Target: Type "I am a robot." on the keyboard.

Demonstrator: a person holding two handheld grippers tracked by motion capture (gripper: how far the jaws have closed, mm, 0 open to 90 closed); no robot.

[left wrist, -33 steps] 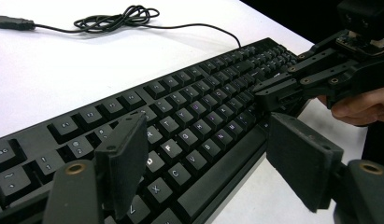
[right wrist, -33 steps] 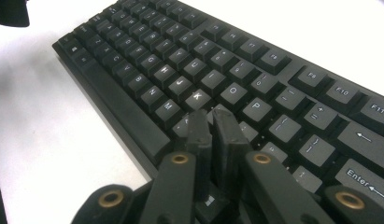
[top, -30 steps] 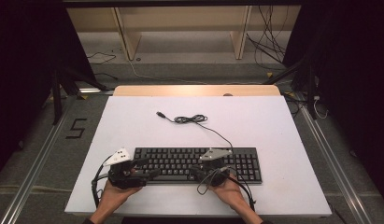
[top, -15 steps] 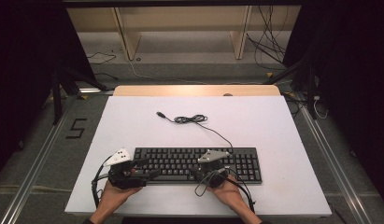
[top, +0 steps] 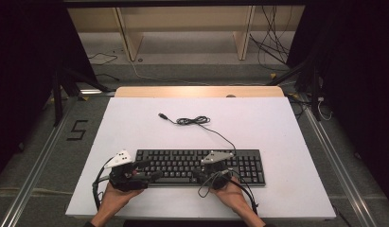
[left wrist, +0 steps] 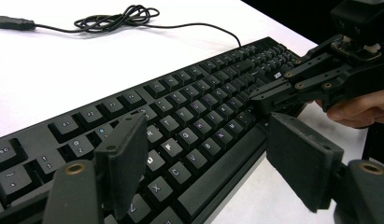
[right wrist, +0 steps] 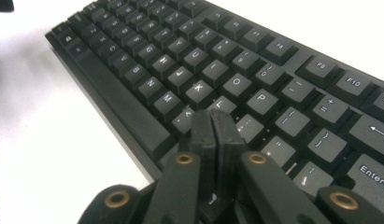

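Observation:
A black keyboard (top: 182, 163) lies along the near part of the white table, and its thin cable (top: 194, 121) runs back to a coiled bundle and a plug. My left gripper (top: 149, 171) is at the keyboard's left end. In the left gripper view it (left wrist: 208, 158) stands open, with one pad over the letter keys and the other off the front edge by the space bar. My right gripper (top: 198, 174) sits over the middle keys. Its jaws (right wrist: 212, 122) have just eased open a hair but look shut, with nothing between them, tips right above the keys near L.
The white table (top: 277, 127) has bare surface behind and to the right of the keyboard. A wooden strip (top: 197, 91) runs along its far edge. Shelving and loose cables lie on the floor beyond. A hand holds each gripper at the near edge.

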